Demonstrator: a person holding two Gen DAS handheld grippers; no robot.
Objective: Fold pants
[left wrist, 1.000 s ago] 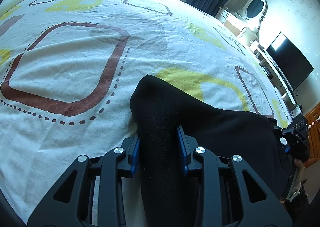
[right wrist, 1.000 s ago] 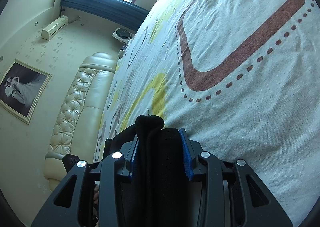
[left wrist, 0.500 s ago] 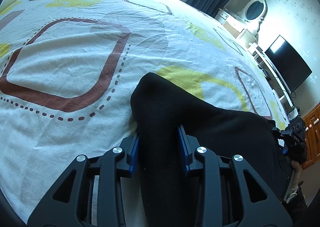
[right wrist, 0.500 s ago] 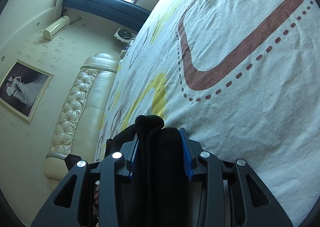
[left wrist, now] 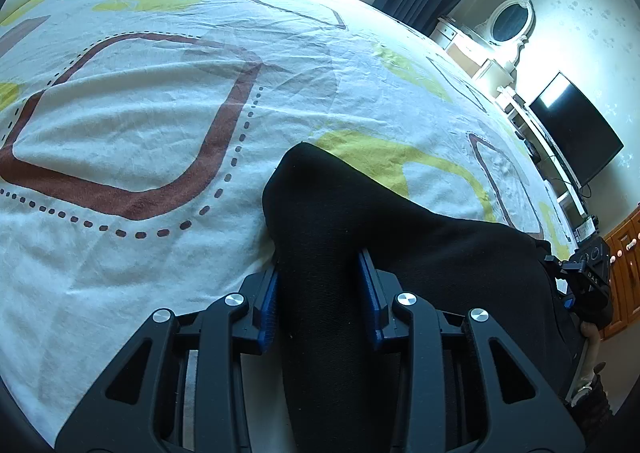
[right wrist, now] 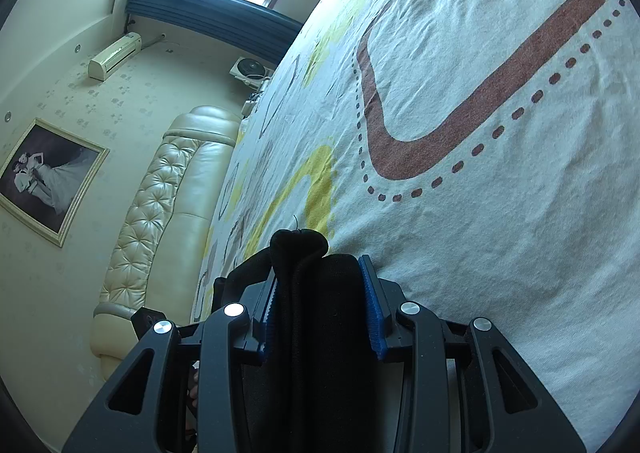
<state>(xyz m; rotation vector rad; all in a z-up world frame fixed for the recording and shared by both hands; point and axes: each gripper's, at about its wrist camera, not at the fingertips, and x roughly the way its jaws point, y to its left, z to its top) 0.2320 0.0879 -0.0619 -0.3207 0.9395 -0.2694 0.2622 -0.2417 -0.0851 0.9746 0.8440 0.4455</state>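
**Black pants held over the bed by 2 grippers**

The black pants (left wrist: 400, 253) lie across the near edge of the bed sheet (left wrist: 140, 125), stretched between both tools. The left gripper (left wrist: 320, 293) has a thick fold of the cloth between its blue pads (left wrist: 267, 309), and its jaws are easing apart while the pads touch the fabric. The right gripper (right wrist: 320, 293) is clenched on a bunched end of the pants (right wrist: 320, 333), which pokes out past its tips above the sheet (right wrist: 500, 253).
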